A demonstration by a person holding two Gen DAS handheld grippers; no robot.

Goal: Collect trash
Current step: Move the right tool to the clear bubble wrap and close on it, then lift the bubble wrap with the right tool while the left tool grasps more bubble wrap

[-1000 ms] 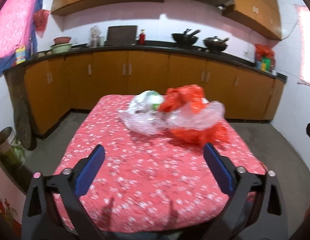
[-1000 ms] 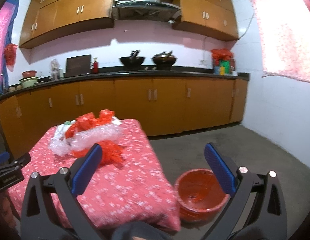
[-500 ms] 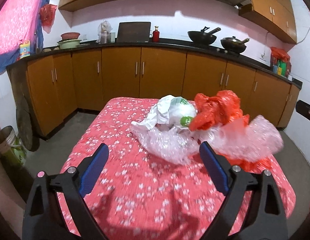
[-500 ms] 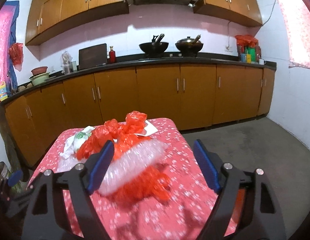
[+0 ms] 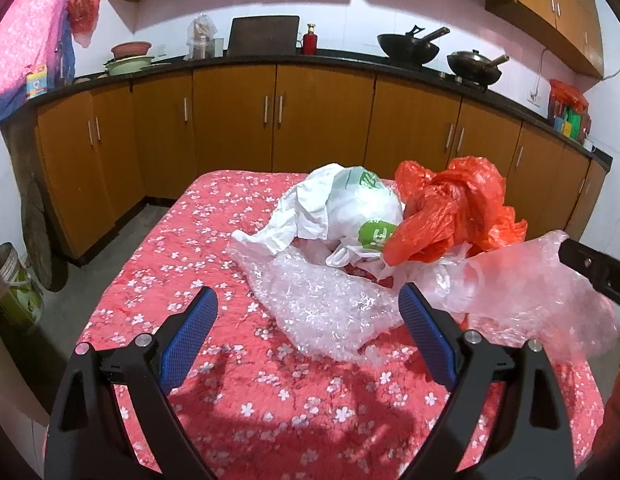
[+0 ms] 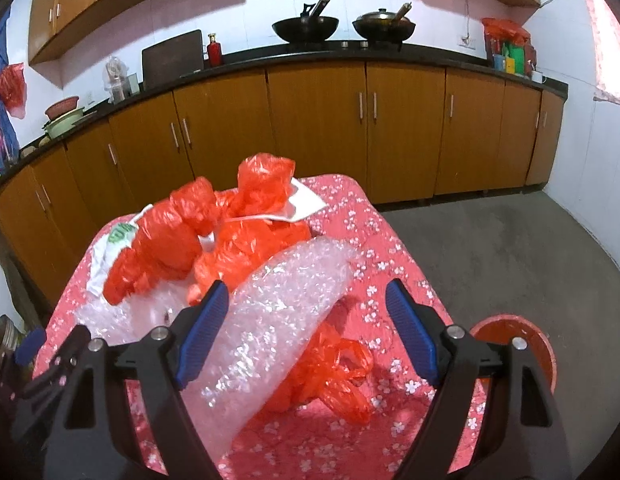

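Observation:
A heap of trash lies on a table with a red flowered cloth [image 5: 237, 364]: a white bag with green print [image 5: 350, 204], crumpled red bags [image 5: 450, 208] [image 6: 181, 236], and clear bubble wrap [image 5: 330, 300] [image 6: 277, 320]. Another red bag [image 6: 334, 376] lies near the table's front. My left gripper [image 5: 305, 340] is open just short of the bubble wrap. My right gripper [image 6: 310, 336] is open, its jaws on either side of the bubble wrap roll without closing on it.
An orange bin [image 6: 522, 344] stands on the grey floor to the right of the table. Wooden cabinets [image 5: 310, 120] with a black counter run behind. A bucket [image 5: 9, 284] stands on the floor at the left.
Both grippers have moved forward over the table toward the trash heap, which now looks much closer. Both stay open.

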